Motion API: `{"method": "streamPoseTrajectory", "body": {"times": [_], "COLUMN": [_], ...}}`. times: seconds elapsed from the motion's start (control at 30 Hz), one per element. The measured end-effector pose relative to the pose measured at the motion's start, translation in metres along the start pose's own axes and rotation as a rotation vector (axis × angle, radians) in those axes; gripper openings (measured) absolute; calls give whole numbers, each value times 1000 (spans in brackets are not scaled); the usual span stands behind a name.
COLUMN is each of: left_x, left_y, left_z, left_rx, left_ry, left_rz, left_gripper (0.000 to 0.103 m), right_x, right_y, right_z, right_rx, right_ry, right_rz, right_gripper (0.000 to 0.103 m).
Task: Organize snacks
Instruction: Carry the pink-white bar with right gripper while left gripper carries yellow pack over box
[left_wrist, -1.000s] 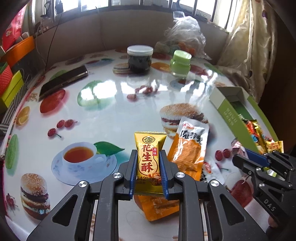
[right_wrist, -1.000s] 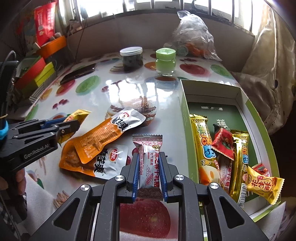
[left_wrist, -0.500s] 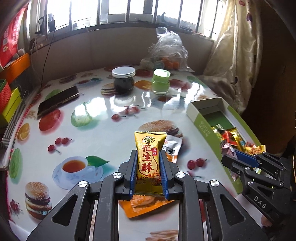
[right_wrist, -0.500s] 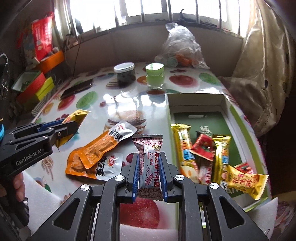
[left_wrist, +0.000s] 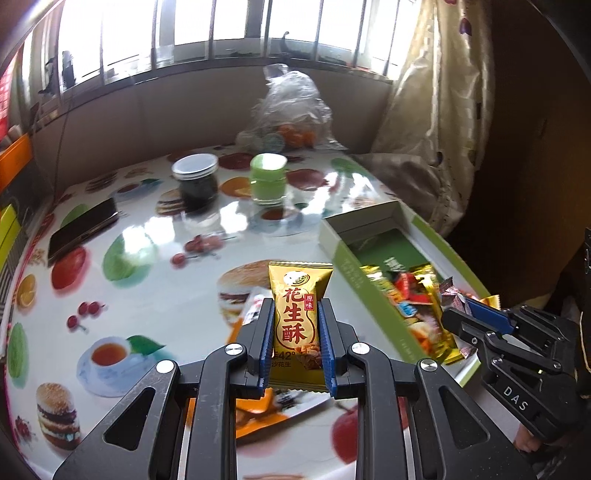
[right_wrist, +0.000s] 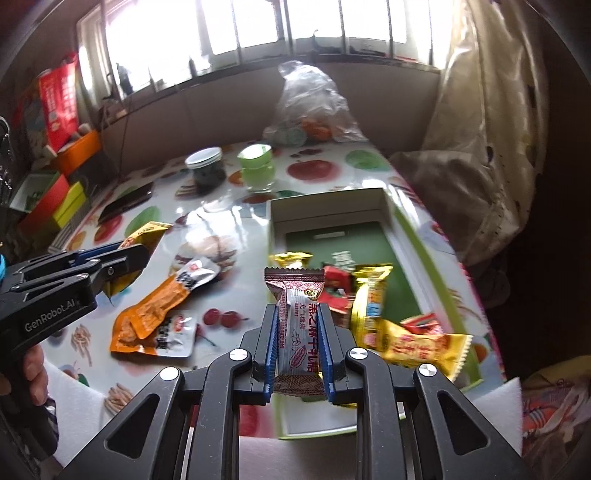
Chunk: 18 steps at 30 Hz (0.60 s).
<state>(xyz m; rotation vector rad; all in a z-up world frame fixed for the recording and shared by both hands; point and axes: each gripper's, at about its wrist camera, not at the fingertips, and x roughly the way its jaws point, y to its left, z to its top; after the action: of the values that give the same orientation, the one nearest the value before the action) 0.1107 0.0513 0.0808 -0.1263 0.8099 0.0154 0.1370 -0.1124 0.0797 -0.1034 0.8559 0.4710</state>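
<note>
Left gripper (left_wrist: 297, 336) clamped on a gold peanut-candy packet (left_wrist: 297, 317), jaws pressed to its two long edges, packet upright and lifted clear of the tabletop (left_wrist: 155, 280). Right gripper (right_wrist: 297, 336) clamped likewise on a brown-and-silver candy packet (right_wrist: 297, 321), held upright just above the near left edge of the box (right_wrist: 424, 236). Inside that green-rimmed box: several wrapped snacks heaped at the near end, among them a yellow packet (right_wrist: 421, 345), a gold bar (right_wrist: 369, 295) and a red packet (right_wrist: 334, 291); far end bare. Left on the tabletop: two orange pouches (right_wrist: 159, 314), overlapping, beside the box. Farther back, a dark jar (left_wrist: 195, 181) and a green jar (left_wrist: 267, 177) standing near each other, a plastic bag (left_wrist: 291, 107) behind them, a phone (left_wrist: 83, 229) at left. Slight blur across both views.
</note>
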Motion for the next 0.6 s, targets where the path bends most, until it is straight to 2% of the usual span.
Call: {"method": "streamPoseTrajectory", "body": {"times": [0.6], "left_x": [27], "left_y": [-47], "left_z": [15], "left_rx": [55], "left_ry": [35], "left_rz": [-68], "left_gripper": [23], "right_x": [-7], "right_y": [-49], "right_z": [-6], "right_rx": [83], "right_ry": [-4], "right_rz": [-56], "right_gripper": [19]}}
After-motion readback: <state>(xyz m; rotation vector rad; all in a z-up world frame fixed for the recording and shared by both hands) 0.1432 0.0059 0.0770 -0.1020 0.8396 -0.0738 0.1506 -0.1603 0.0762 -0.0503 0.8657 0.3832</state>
